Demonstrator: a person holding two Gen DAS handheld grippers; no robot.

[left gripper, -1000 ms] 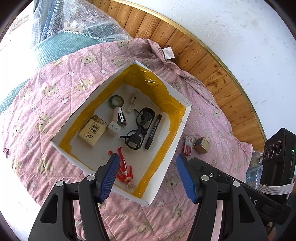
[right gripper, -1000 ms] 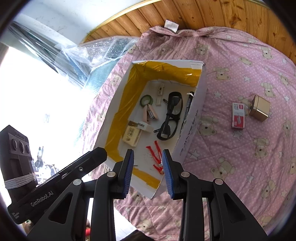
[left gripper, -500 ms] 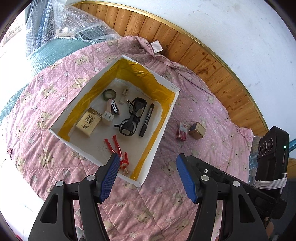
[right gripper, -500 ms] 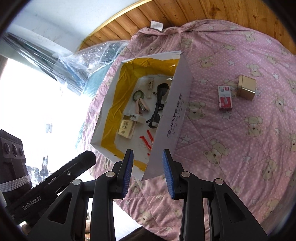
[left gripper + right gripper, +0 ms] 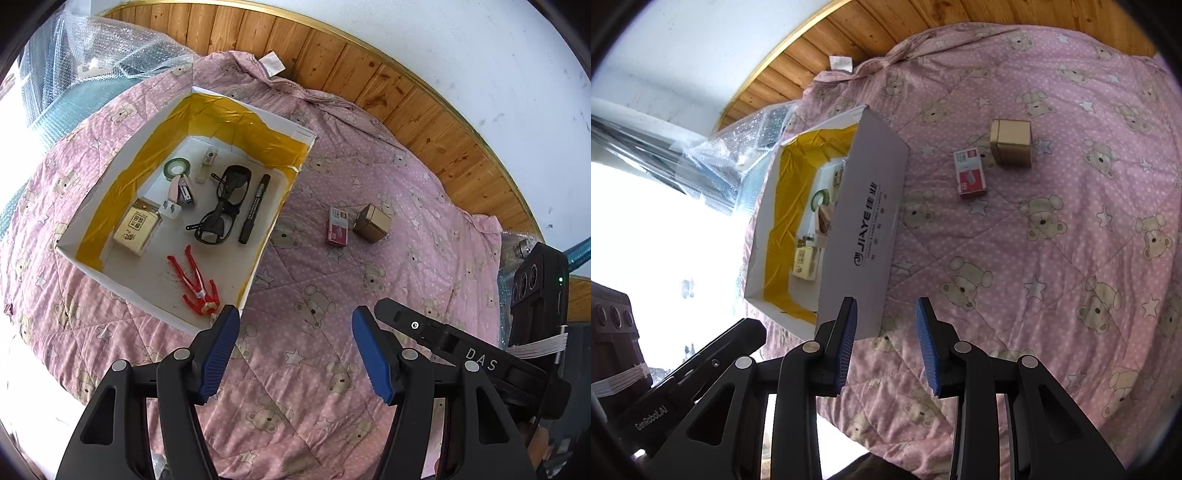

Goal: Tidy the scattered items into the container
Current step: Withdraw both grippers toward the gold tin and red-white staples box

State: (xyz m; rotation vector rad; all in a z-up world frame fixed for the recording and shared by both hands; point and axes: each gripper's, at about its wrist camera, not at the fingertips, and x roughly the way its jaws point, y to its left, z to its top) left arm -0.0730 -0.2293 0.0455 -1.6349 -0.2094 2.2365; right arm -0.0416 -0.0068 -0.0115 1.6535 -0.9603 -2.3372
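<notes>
Box [image 5: 92, 229] at left on the pink quilt [image 5: 332, 280], already holding glasses [image 5: 221, 206], marker [image 5: 255, 208] and toy [image 5: 195, 280]. Further right, red packet [image 5: 337, 231] and brown cube [image 5: 373, 223] lying loose, probably next. Left gripper [image 5: 291, 350] wide apart, empty; right gripper [image 5: 886, 347] apart too, empty, above the quilt.

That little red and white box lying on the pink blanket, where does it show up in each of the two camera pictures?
Left wrist view: the red and white box lies right of centre, on the blanket, just left of the tan cube.
Right wrist view: the red and white box sits upper centre, below and left of the tan cube.
Shared landmark: the white container with yellow lining, left of the box in both.
</notes>
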